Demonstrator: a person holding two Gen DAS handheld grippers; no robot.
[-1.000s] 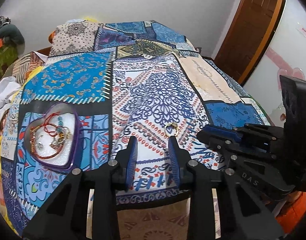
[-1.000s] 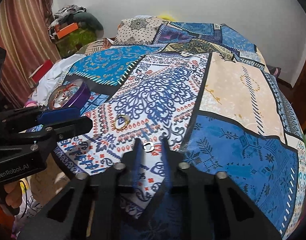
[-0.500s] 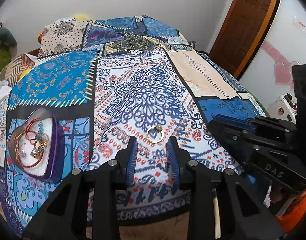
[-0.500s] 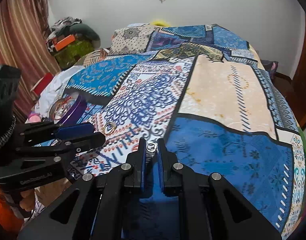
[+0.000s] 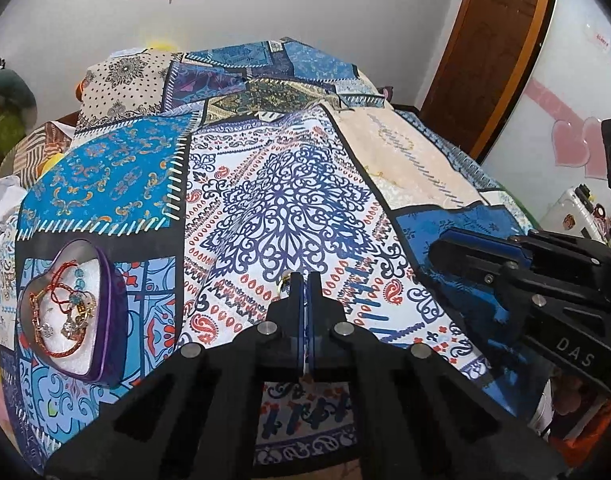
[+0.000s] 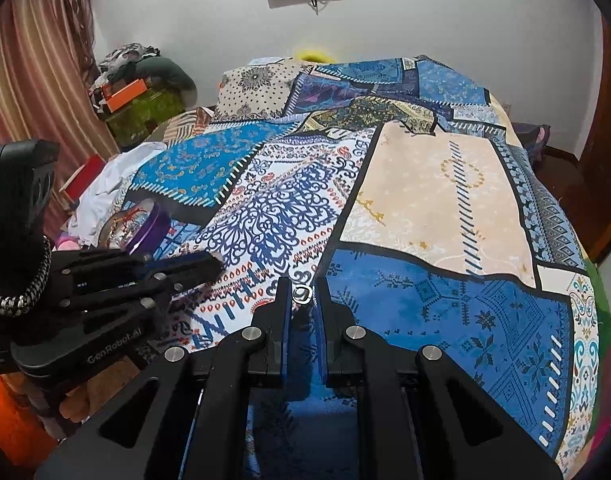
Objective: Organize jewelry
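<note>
My left gripper [image 5: 304,276] has its jaws closing, tips together on a gold ring [image 5: 284,283]. Only a sliver of the ring peeks out beside the left fingertip, low over the patterned bedspread [image 5: 289,208]. My right gripper [image 6: 302,286] is shut on a small silver ring [image 6: 302,294] held between its fingertips just above the bedspread. A purple heart-shaped tin [image 5: 101,280] with red cords, beads and chains sits to the left, also visible as the tin [image 6: 155,226] in the right wrist view. Each gripper shows in the other's view: the right gripper [image 5: 437,248], the left gripper [image 6: 213,262].
The patchwork bedspread [image 6: 445,200] covers the whole bed. A wooden door [image 5: 493,48] stands at the right, with a white case [image 5: 573,212] below it. A pile of clothes [image 6: 145,80] and a striped curtain [image 6: 37,80] are on the left.
The left gripper came forward to the gold ring and its fingers went from apart to together on it. The right fingers narrowed on the silver ring and rose slightly.
</note>
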